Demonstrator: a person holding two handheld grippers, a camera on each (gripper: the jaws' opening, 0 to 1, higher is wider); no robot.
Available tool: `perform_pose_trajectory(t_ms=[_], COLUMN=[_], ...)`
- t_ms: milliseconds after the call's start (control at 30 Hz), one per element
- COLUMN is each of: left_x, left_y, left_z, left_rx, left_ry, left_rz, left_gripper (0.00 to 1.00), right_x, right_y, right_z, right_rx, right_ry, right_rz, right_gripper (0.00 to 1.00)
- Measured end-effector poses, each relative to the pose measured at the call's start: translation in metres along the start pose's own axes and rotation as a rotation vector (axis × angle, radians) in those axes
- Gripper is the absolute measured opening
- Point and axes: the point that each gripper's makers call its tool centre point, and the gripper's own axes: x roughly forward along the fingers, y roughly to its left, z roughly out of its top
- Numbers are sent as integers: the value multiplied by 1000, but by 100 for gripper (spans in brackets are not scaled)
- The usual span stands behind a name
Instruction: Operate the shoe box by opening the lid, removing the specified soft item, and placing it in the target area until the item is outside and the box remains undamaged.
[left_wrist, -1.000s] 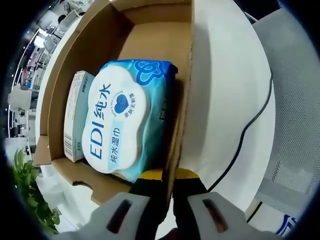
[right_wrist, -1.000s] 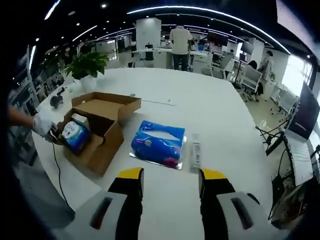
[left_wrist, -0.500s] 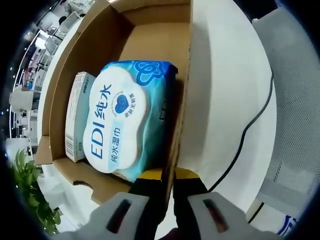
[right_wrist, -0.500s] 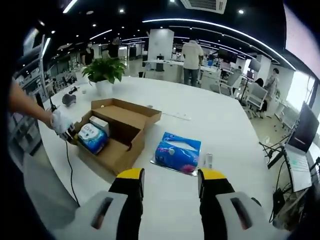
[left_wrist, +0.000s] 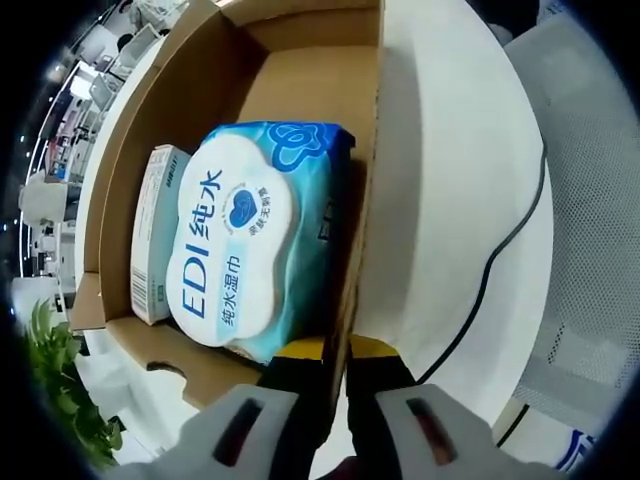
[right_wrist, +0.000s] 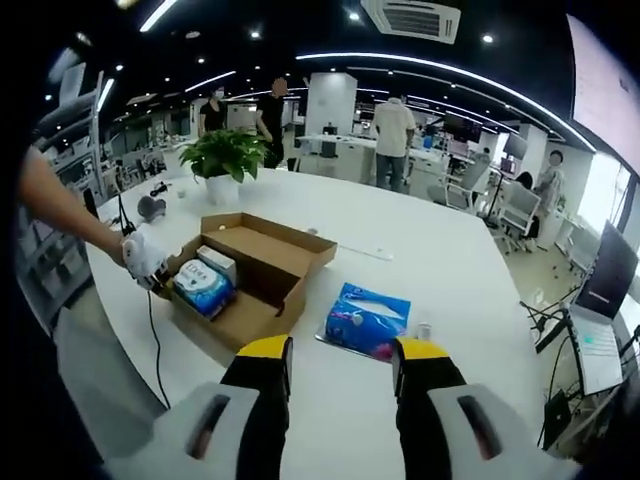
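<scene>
The brown cardboard shoe box (left_wrist: 310, 90) stands open. A blue and white soft pack of wet wipes (left_wrist: 245, 240) lies inside it, beside a small white carton (left_wrist: 150, 235). My left gripper (left_wrist: 338, 352) is shut on the box's near side wall, the cardboard edge pinched between the yellow-tipped jaws. In the right gripper view the same box (right_wrist: 240, 318) sits on the white table with the wipes pack (right_wrist: 203, 287) in it. A gloved hand holds the left gripper (right_wrist: 150, 265) at the box's left end. My right gripper (right_wrist: 342, 352) hovers open, well short of the box, nothing between its jaws.
A blue tissue pack (right_wrist: 368, 320) lies on the table right of the box, a small object (right_wrist: 425, 328) beside it. A black cable (left_wrist: 500, 250) runs over the table edge near a mesh chair (left_wrist: 600, 200). A potted plant (right_wrist: 225, 155) stands behind the box; people stand further back.
The right gripper's camera has pulled back and risen, so the box and tissue pack look smaller and further off. The left gripper keeps its hold on the box wall.
</scene>
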Motion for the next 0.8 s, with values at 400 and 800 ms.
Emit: perform_pose_trajectory(t_ms=[400,800], left_x=[0,1], left_y=[-1,-3], left_z=[1,2], left_rx=[3,3], left_ry=[-8,-14], left_rz=[9,6], left_gripper=[4,4], right_x=[6,12], right_y=[28,65], right_z=[15,48], right_rx=[-126,-197], right_ry=[-8,-53], right_rz=[52,132], right_gripper=[38,43])
